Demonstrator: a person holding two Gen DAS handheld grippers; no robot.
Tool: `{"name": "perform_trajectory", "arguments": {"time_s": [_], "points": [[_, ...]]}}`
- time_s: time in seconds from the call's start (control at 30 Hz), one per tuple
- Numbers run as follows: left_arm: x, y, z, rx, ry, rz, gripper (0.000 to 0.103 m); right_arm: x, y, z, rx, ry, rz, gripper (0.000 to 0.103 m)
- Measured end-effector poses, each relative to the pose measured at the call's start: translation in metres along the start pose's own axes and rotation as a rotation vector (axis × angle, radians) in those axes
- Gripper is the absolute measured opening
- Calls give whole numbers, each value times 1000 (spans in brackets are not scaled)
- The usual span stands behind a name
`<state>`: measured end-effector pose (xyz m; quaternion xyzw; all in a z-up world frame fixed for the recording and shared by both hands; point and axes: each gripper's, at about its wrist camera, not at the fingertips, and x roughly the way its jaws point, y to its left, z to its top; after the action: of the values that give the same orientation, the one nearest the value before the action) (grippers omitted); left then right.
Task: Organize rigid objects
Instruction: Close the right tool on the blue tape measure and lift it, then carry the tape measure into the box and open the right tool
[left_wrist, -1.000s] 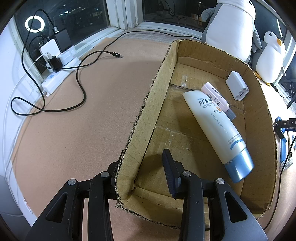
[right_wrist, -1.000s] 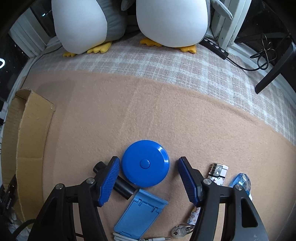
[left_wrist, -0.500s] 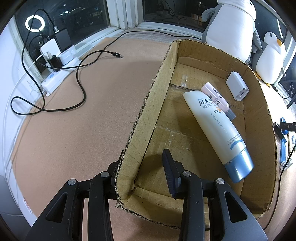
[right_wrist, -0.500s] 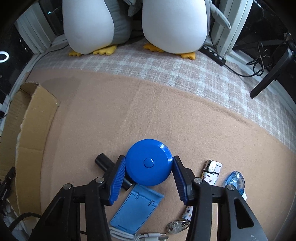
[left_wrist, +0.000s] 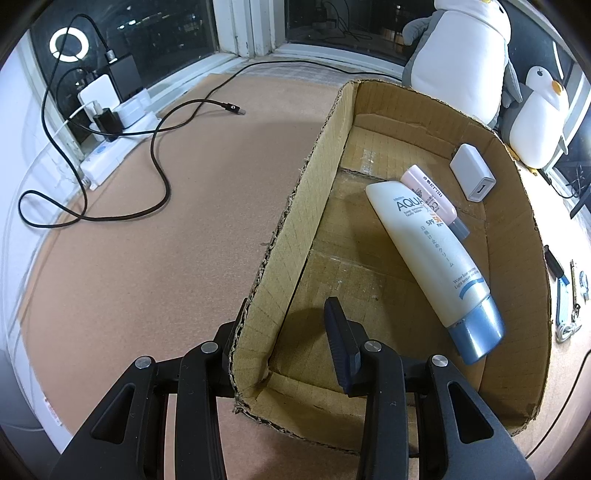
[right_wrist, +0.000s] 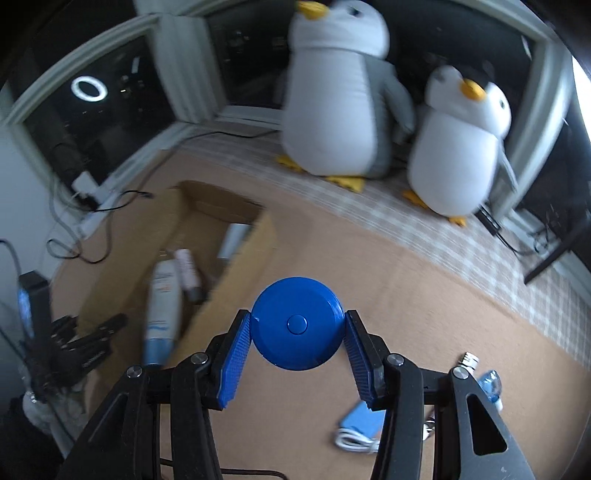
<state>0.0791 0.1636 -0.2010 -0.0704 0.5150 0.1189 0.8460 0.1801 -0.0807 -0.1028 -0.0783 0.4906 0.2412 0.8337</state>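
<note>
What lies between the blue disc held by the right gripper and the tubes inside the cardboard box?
Right wrist view: only the cardboard box wall separates the blue disc from the tubes.

Your left claw (left_wrist: 284, 332) is all black plastic: two angular arms with triangular cut-outs, four round silver screw heads across the knuckles, and a dark, finely ribbed pad on the finger that shows. Your right claw (right_wrist: 297, 350) has the same black frame, cut-outs and silver screws, but its fingers (right_wrist: 233, 360) carry bright blue ribbed pads.
</note>
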Motion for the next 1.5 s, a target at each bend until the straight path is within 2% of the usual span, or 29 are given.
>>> {"name": "perform_trajectory", "arguments": {"time_s": [0.3, 0.67, 1.1, 1.3, 1.5], "points": [[0, 0, 1, 0, -2, 1, 36, -9, 82, -7, -160, 0, 125, 46], [1, 0, 1, -1, -1, 1, 36, 23, 129, -25, -260, 75, 177, 46], [0, 0, 1, -1, -1, 1, 36, 44, 136, -37, -280, 118, 173, 46], [0, 0, 2, 0, -1, 2, 36, 41, 137, -37, -283, 103, 174, 51], [0, -1, 1, 1, -2, 3, 36, 35, 131, -34, -278, 87, 172, 51]]}}
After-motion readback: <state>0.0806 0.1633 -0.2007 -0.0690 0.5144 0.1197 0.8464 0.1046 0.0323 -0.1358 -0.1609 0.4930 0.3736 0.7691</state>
